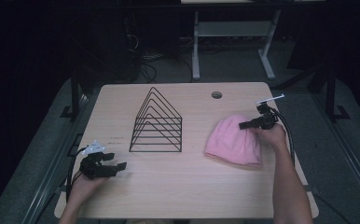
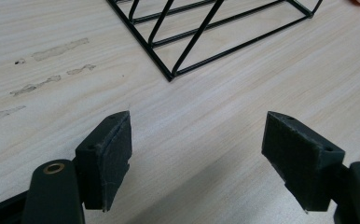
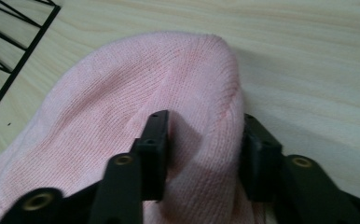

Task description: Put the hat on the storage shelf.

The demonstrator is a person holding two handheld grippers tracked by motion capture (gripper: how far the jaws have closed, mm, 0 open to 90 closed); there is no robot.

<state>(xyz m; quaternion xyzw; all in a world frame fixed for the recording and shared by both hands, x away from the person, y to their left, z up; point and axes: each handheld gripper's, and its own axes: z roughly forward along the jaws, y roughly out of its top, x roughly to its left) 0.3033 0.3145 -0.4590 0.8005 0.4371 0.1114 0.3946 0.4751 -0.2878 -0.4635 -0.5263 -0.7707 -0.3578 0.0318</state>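
Room: dark lab space; a second desk's white legs and loose cables stand beyond the far edge of the table (image 1: 169, 196).
Surface: pale wood-grain table, one round cable hole near the far right corner; faint smears of old tape residue near the left edge.
Pink knit hat (image 1: 234, 140): lies flat on the right half of the table, crown toward the far edge, brim toward the near edge.
Wire rack (image 1: 157, 122): black, triangular dividers, upright at mid-table, well apart from the hat and untouched.
Right gripper (image 1: 245, 125): jaws set on the crown end of the hat; in the right gripper view (image 3: 201, 154) a raised fold of knit sits between the two pads, jaws narrowed onto it. Whether the squeeze is full I cannot tell.
Left gripper (image 1: 115, 164): rests low near the left near corner, jaws wide apart over bare wood (image 2: 197, 154), holding nothing.
Step (judged): pinching the hat for a pick-up, probably toward the rack.
Next move (judged): firm the pinch, then lift straight up; soft knit will droop and may slip if only a thin fold is caught.
Writing: no brand, label or text readable anywhere.
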